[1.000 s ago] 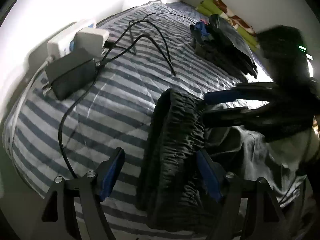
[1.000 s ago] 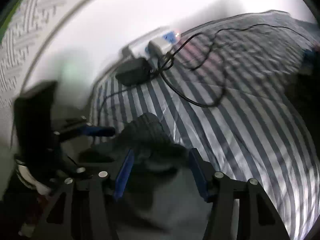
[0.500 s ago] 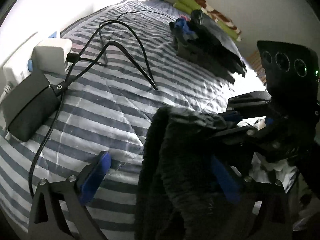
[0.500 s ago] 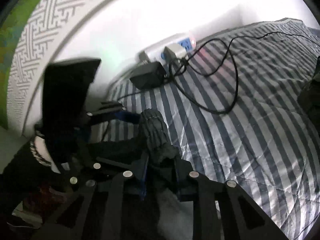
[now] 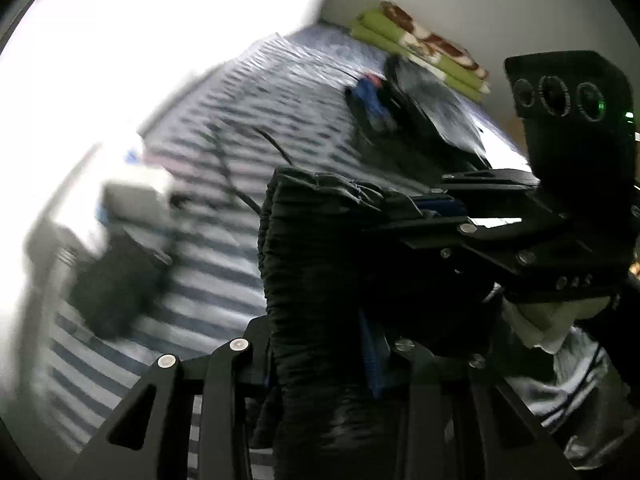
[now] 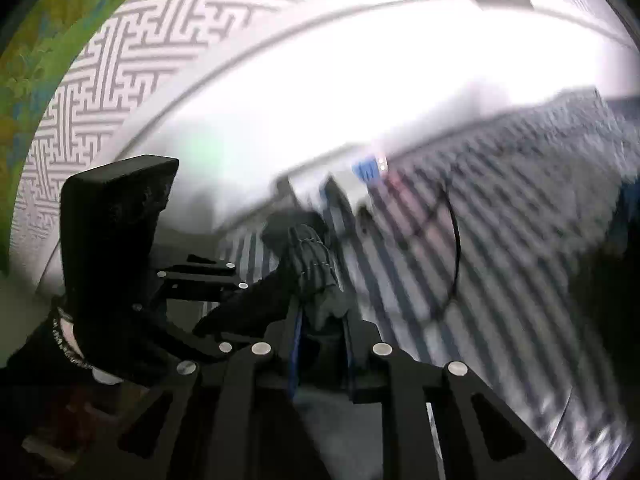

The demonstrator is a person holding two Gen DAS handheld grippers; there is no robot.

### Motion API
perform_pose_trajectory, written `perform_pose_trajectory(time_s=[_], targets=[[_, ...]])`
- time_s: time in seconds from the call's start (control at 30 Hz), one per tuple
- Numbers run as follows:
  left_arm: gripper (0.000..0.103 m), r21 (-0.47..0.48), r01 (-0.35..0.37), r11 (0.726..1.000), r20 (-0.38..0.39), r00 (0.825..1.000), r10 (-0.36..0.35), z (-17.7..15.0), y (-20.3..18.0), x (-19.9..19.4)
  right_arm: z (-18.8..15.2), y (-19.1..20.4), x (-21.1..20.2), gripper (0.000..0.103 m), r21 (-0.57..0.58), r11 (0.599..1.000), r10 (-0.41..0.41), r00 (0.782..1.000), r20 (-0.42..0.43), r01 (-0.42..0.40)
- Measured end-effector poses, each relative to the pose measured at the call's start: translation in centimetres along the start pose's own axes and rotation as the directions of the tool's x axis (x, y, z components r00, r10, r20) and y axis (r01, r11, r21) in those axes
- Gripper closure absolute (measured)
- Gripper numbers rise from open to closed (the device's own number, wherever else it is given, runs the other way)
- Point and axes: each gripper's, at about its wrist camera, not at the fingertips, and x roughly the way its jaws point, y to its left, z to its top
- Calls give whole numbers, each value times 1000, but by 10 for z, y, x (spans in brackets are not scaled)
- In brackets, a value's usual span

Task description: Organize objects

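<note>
While two grippers close, one dark garment (image 5: pixel 320 264) hangs between.

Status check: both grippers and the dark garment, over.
Left gripper closing on the dark garment. Right gripper closing, pinching its waistband. Charger cables lie on the striped bed beyond.

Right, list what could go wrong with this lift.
1. The left hand-held gripper is closing on the black elastic-waisted garment; a thin pinch of the bunched waistband might slip out.
2. The right hand-held gripper grips the same garment; pulling the two apart could tear one hold loose.
3. The black cable lies on the striped bedcover; trailing fabric might snag it.
</note>
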Motion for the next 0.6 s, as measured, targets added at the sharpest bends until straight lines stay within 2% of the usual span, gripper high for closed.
perform_pose_trajectory(time_s=[0.07,0.1,0.17,0.23,0.3,0.33,0.43,0.53,0.6], targets=[[67,-32,-31,999,-16,999,30,7,17,0,19,1,12,87,-14,1000,4,1000,0,-4],[66,-67,-51,996,-42,998,48,8,29,6,27,-3,25,86,8,1000,14,999,-39,-13],[51,-91,-92,992,-97,992,84,5,39,16,38,-12,45,80,72,997,-7,992,-128,16],[49,-79,-144,986,-104,985,135,1,40,16,43,-13,34,80,72,995,-59,990,-129,69],[47,-73,-161,984,-83,984,155,-4,38,5,47,-12,-5,80,45,992,-114,990,-81,117],[43,-71,-175,982,-78,982,169,-5,37,0,47,-17,-34,80,67,989,-129,990,-52,132],[42,-39,-254,966,-42,967,252,-12,25,-27,26,-34,-128,80,166,969,-191,981,36,183],[42,6,-251,968,15,968,251,-18,-6,-58,-34,-38,-222,80,230,926,-320,946,56,299],[42,31,-231,972,61,971,229,-19,-34,-77,-97,-36,-285,80,321,857,-437,899,39,403]])
